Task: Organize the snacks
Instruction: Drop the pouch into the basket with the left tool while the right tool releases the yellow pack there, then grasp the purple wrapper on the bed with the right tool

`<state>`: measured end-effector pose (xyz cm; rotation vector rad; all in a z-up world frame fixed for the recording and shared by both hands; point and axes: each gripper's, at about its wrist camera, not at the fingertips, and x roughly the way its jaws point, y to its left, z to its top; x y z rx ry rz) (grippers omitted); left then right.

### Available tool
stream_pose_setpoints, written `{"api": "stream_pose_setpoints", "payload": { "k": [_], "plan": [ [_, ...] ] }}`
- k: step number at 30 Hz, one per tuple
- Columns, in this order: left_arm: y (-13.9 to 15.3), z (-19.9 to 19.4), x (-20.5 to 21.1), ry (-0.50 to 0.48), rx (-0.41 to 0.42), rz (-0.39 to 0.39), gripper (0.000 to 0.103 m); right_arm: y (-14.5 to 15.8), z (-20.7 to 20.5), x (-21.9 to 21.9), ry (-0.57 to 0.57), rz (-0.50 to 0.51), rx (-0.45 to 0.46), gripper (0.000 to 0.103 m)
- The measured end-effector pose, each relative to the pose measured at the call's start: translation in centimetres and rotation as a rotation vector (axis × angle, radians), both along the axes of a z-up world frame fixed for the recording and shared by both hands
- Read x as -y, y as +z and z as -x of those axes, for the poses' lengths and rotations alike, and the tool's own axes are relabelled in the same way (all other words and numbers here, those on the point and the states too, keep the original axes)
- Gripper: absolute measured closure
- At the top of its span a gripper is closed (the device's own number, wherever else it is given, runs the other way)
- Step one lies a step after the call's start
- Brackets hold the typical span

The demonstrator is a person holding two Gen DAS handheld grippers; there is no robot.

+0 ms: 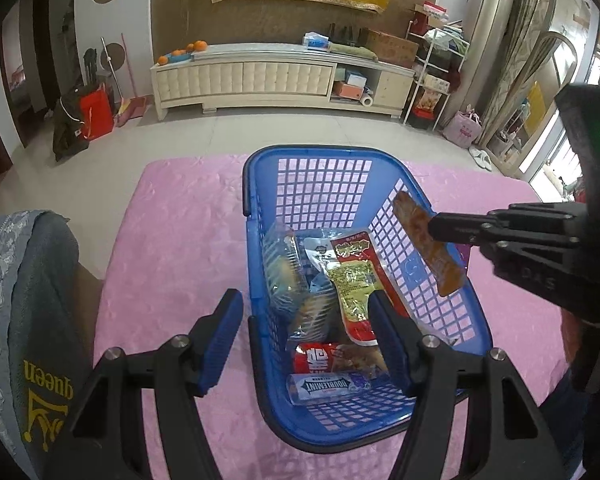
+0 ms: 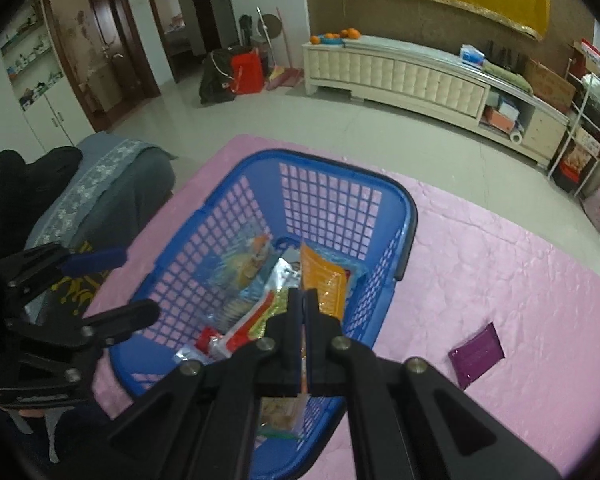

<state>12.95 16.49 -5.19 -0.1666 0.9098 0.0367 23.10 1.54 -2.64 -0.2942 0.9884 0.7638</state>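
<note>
On the pink cloth [image 1: 172,248], in the left wrist view, stands a blue basket [image 1: 260,184] with snacks inside: a red-and-yellow packet [image 1: 354,276], clear bags of baked goods [image 1: 286,276], a red pack [image 1: 320,362] and a Doublemint pack [image 1: 326,386]. The left gripper [image 1: 306,334] straddles the basket's near-left wall, one finger outside and one inside; whether the pads press on the wall cannot be told. From the right, the right gripper [image 1: 434,228] reaches over the basket's right rim, clenched on an orange snack strip [image 1: 424,242] (held near its middle, both ends jutting out).

In the right wrist view, the right gripper [image 2: 302,300] has its fingers pinched together on the strip [image 2: 324,286], whose orange end sticks out beyond the tips above the basket [image 2: 224,196] interior. The left gripper [image 2: 136,282] sits at the basket's left side. A purple packet [image 2: 476,354] lies on the cloth [image 2: 500,280] to the right, well apart from the basket.
</note>
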Motion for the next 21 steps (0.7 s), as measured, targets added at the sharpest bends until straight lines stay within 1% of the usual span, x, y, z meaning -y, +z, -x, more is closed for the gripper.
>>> {"api": "stream_pose_setpoints", "payload": {
  "k": [1, 6, 8, 9, 10, 11, 12, 14, 17, 18, 20, 21],
  "plan": [
    [0.0, -0.1, -0.1, 0.0, -0.001, 0.001, 0.04, -0.4, -0.3, 0.0, -0.007, 0.005, -0.007, 0.1],
    [-0.2, -0.4, 0.2, 0.002, -0.009, -0.006, 0.04, -0.8, -0.7, 0.1, -0.052, 0.04, 0.034, 0.1],
    [-0.2, -0.5, 0.2, 0.006, -0.014, -0.02, 0.036, -0.8, -0.8, 0.2, -0.067, 0.052, 0.053, 0.098],
    [0.0, -0.3, 0.4, 0.008, -0.009, -0.027, 0.034, -0.7, -0.8, 0.4, -0.072, 0.052, 0.066, 0.094],
    [0.0, -0.3, 0.6, 0.005, -0.006, -0.029, 0.034, -0.5, -0.7, 0.6, -0.078, 0.052, 0.086, 0.09],
    [0.1, -0.2, 0.7, 0.0, -0.006, -0.033, 0.034, -0.3, -0.8, 0.8, -0.083, 0.053, 0.096, 0.073],
    [0.2, -0.2, 0.9, -0.003, -0.006, -0.04, 0.034, -0.2, -0.8, 0.9, -0.086, 0.053, 0.102, 0.05],
    [0.5, -0.2, 1.1, -0.004, -0.005, -0.054, 0.032, 0.0, -0.8, 1.4, -0.087, 0.038, 0.102, 0.024],
    [1.0, -0.3, 1.5, -0.001, 0.002, -0.057, 0.031, 0.5, -0.8, 2.3, -0.101, 0.027, 0.107, 0.021],
    [1.2, -0.3, 1.6, -0.001, 0.003, -0.058, 0.031, 0.6, -0.8, 2.7, -0.102, 0.023, 0.103, 0.019],
    [1.6, -0.4, 2.1, -0.007, 0.01, -0.064, 0.027, 0.8, -1.0, 3.3, -0.103, 0.022, 0.099, 0.016],
    [1.7, -0.4, 2.4, -0.011, 0.015, -0.067, 0.023, 1.0, -1.1, 3.8, -0.108, 0.023, 0.099, 0.015]
  ]
}}
